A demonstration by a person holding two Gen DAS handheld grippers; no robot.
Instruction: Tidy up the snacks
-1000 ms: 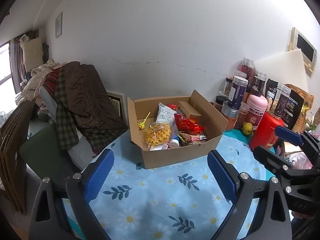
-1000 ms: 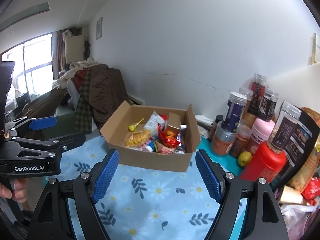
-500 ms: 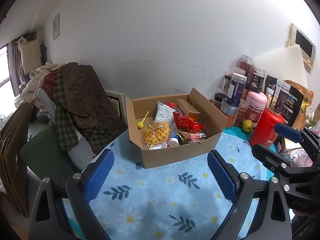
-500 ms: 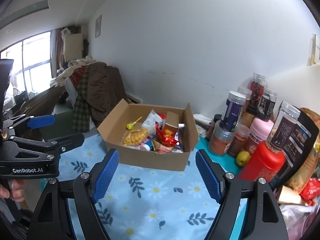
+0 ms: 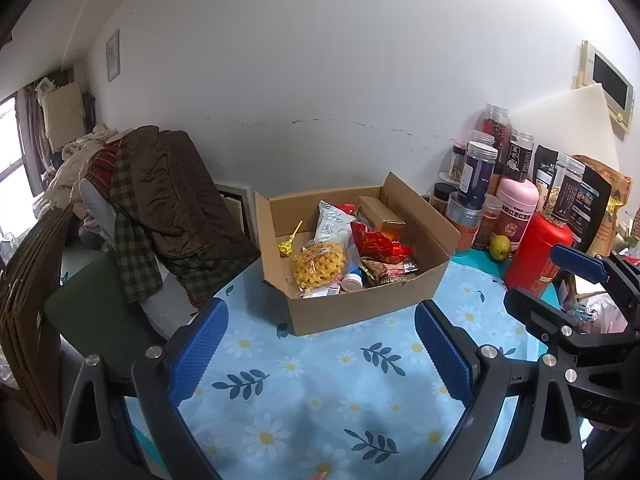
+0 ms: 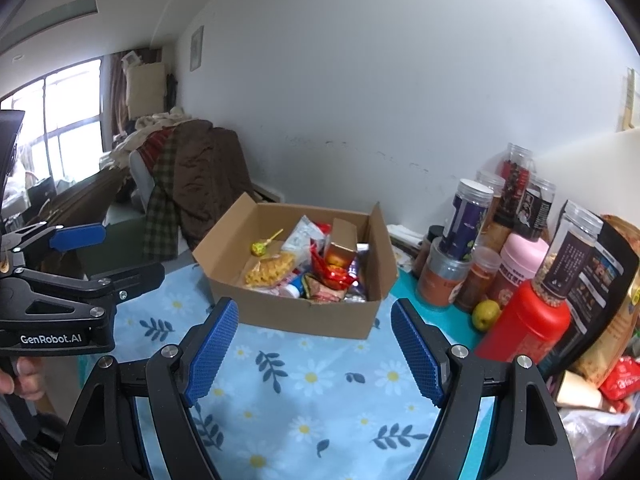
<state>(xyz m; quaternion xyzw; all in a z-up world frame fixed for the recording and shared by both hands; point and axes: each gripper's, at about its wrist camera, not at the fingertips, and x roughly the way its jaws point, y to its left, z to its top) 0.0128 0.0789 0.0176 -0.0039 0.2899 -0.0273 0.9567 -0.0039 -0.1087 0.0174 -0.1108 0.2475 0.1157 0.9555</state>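
Your left gripper (image 5: 320, 344) is spread wide, its blue pads (image 5: 198, 354) apart with nothing between them but the daisy-print tablecloth (image 5: 328, 392) below. Your right gripper (image 6: 314, 350) is spread just as wide and empty too — neither claw touches anything.

The cardboard box (image 5: 360, 308) is your landmark. It sits open on the cloth just beyond both sets of fingertips, clear of them. Inside it, the snacks lie in a loose heap: a yellow lollipop (image 5: 287, 245) alone at the left end, a clear bag of yellow crisps (image 5: 320, 268) beside it, a white packet (image 5: 332, 224) propped behind that, a red wrapper (image 5: 378, 244) toward the middle, and a small brown carton (image 5: 376, 218) at the back.

To the right of the box stands a crowd of jars (image 5: 476, 172), with a pink bottle (image 5: 516, 208) and a red bottle (image 5: 536, 252) nearer you — a green fruit (image 5: 500, 246) sits between the box and the red bottle. To the left of the box, a chair draped in a brown coat (image 5: 172, 188).
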